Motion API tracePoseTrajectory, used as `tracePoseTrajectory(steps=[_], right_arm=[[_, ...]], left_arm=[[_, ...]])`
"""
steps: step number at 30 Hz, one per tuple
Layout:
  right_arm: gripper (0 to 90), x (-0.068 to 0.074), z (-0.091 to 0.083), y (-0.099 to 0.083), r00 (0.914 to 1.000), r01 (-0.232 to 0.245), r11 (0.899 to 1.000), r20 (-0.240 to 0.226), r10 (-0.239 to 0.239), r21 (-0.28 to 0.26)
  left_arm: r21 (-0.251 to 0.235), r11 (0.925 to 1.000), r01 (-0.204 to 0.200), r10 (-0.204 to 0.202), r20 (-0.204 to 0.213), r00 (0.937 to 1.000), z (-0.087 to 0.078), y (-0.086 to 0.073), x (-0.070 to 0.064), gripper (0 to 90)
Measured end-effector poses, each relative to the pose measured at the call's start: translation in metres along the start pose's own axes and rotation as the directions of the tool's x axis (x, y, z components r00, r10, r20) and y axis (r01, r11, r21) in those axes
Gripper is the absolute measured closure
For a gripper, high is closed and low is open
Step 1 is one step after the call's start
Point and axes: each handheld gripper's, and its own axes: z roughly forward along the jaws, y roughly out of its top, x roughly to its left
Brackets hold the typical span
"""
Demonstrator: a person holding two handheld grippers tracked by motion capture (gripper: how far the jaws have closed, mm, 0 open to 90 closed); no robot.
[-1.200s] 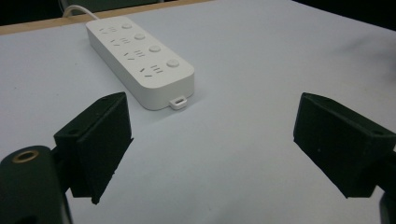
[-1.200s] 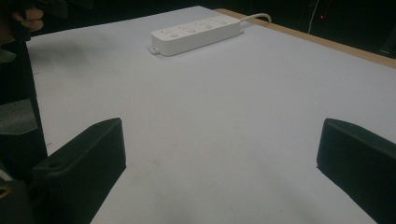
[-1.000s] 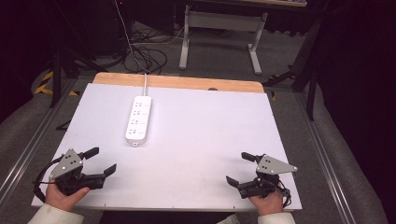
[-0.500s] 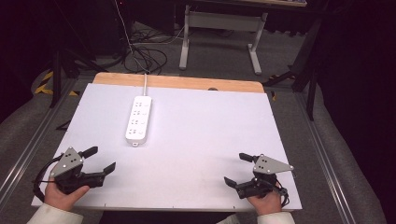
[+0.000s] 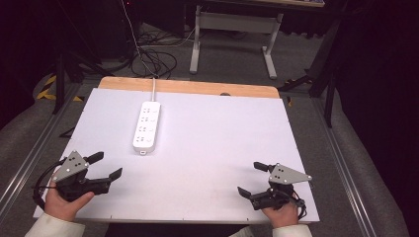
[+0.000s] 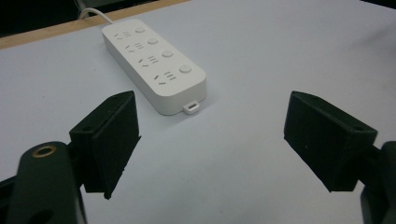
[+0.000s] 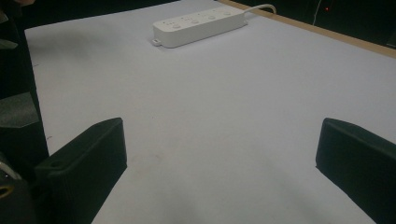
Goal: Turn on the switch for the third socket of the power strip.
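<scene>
The left gripper (image 5: 105,165) sits at the near left corner of the white board (image 5: 222,143), held in the person's left hand (image 5: 64,202), its two black jaws spread wide apart with nothing between them. The right gripper (image 5: 253,178) rests at the near right corner in the right hand (image 5: 282,215), jaws likewise wide apart and empty. Each stands close to the board's near edge and to its own side edge; between the two grippers lies a broad stretch of bare white surface.

Ahead of the left gripper and slightly toward the middle lies one white power strip (image 5: 147,126), flat on the board, near the left jaws but apart from them. From the left gripper view the power strip (image 6: 153,65) shows four socket groups, each with a round button, and a small tab on its near end. From the right gripper view the power strip (image 7: 198,28) is far off, across open board.

One white cord (image 5: 153,89) leaves the strip's far end and crosses the wooden table edge (image 5: 188,87) beyond the board.
</scene>
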Motion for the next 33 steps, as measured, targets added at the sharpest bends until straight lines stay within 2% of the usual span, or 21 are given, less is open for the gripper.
tracePoseTrajectory(steps=[2,6,7,8,9,10,11,20,21,27,33], right_arm=[[2.6,0.000,0.000,0.000,1.0000,-0.002,1.000,0.001,0.002,0.001],[2.6,0.000,0.001,0.000,1.0000,-0.005,1.000,-0.001,0.005,0.003],[2.6,0.000,0.001,0.000,1.0000,-0.005,1.000,-0.004,0.005,0.006],[2.6,0.000,0.001,0.000,1.0000,-0.006,1.000,-0.006,0.006,0.008],[2.5,0.000,0.002,-0.001,1.0000,-0.006,1.000,-0.007,0.007,0.011],[2.4,0.000,0.002,-0.001,0.9999,-0.009,1.000,-0.010,0.009,0.013],[2.4,0.000,0.002,-0.001,0.9999,-0.006,1.000,-0.010,0.007,0.015],[2.4,0.000,0.002,-0.001,0.9999,-0.009,1.000,-0.012,0.009,0.011],[2.4,0.000,0.002,-0.001,0.9999,-0.009,1.000,-0.013,0.009,0.011],[2.4,0.000,0.002,-0.001,0.9999,-0.008,1.000,-0.012,0.008,0.007],[2.4,-0.001,0.001,-0.001,0.9999,-0.009,1.000,-0.012,0.009,0.010]], left_arm=[[0.015,0.9999,-0.006,0.006,0.001,1.0000,0.000,0.005,0.001,18.8],[0.015,0.9999,-0.009,0.009,-0.004,1.0000,0.001,0.012,0.004,19.1],[0.014,0.9999,0.005,-0.005,0.002,1.0000,0.002,0.013,0.005,19.0],[0.015,0.9999,-0.002,0.002,0.004,1.0000,0.002,0.014,0.006,19.0],[0.013,0.9999,0.010,-0.010,0.007,0.9999,0.003,0.015,0.007,19.0],[0.016,0.9999,0.001,-0.001,0.008,1.0000,0.002,0.017,0.008,19.1],[0.011,0.9999,0.011,-0.011,0.012,0.9999,0.003,0.019,0.008,19.1],[0.010,0.9996,-0.026,0.026,0.013,0.9996,0.003,0.036,0.009,19.1],[0.004,0.9999,-0.014,0.014,0.013,0.9998,0.004,0.037,0.008,19.1],[0.006,1.0000,-0.007,0.007,0.022,0.9997,0.005,0.044,0.011,19.0],[0.014,0.9996,-0.025,0.025,0.026,0.9994,0.008,0.051,0.012,18.7]])
